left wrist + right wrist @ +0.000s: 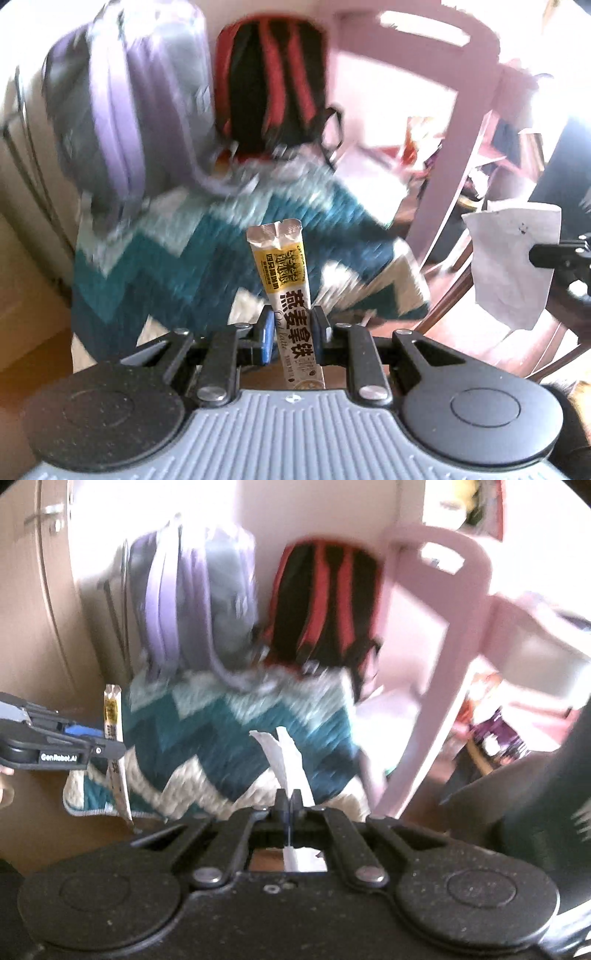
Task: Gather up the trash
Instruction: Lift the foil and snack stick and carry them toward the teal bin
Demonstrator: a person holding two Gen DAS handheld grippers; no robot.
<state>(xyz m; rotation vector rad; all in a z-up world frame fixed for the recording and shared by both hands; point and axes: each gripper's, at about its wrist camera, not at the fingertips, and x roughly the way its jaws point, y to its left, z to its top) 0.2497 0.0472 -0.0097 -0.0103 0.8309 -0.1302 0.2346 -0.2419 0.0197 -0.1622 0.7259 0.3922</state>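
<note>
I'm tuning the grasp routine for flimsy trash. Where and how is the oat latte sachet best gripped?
Grip the oat latte sachet across its flat faces, a little below mid-length, coming at its narrow width from the side. It is a long, thin strip, so flat pads pinch it well. The left gripper holds it this way, upright with the torn top up; the right gripper pinches a white paper scrap.

Glossy foil sachet (286, 295) between matt black plastic tongs (291, 328). Thin crumpled white paper (284, 764) in speckled matt tongs (287, 801). Thick knitted zigzag blanket (207, 254). Smooth purple fabric backpack (122, 110). Smooth painted pink chair (436, 627).
</note>
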